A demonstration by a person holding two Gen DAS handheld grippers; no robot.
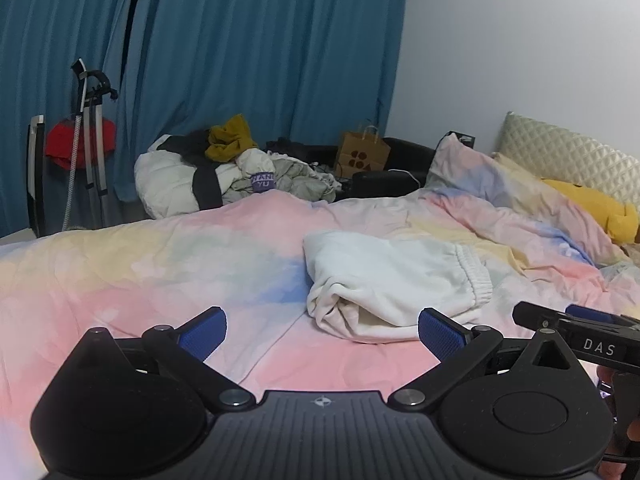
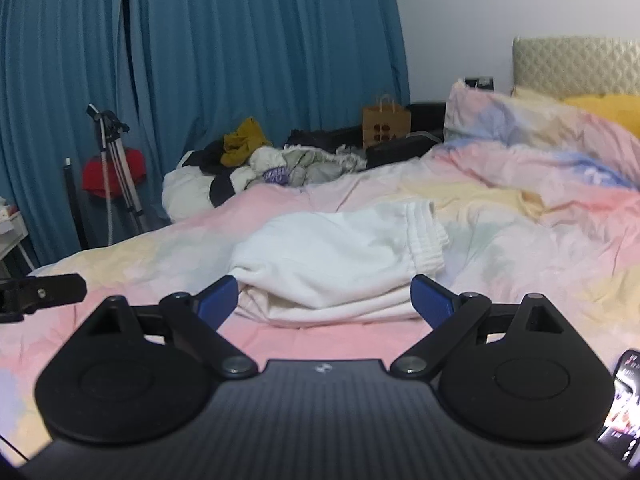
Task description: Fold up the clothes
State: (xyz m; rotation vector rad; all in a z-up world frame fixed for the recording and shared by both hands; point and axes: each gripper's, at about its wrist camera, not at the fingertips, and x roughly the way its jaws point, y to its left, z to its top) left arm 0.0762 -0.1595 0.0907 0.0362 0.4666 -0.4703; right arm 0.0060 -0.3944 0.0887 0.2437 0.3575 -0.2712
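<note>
Leftmost, blue curtains [image 1: 240, 60], tripod [image 1: 90, 136], clothes pile [image 1: 224, 168], paper bag [image 1: 362, 154], quilted headboard [image 1: 560, 152]. Pastel duvet [image 1: 140, 272] holds folded white garment [image 1: 384, 280] mid-bed. Left gripper [image 1: 322, 332] and right gripper [image 2: 325, 300] both wide open, empty, just short of the garment.

A home bedroom, a bed [image 1: 160, 280] under a rumpled pastel duvet, quilted headboard [image 1: 560, 152], pillow [image 2: 500, 116], floor-length blue curtains [image 1: 260, 60], a pile of loose clothes [image 1: 224, 172] at the far side, a brown paper bag [image 1: 362, 156]
</note>
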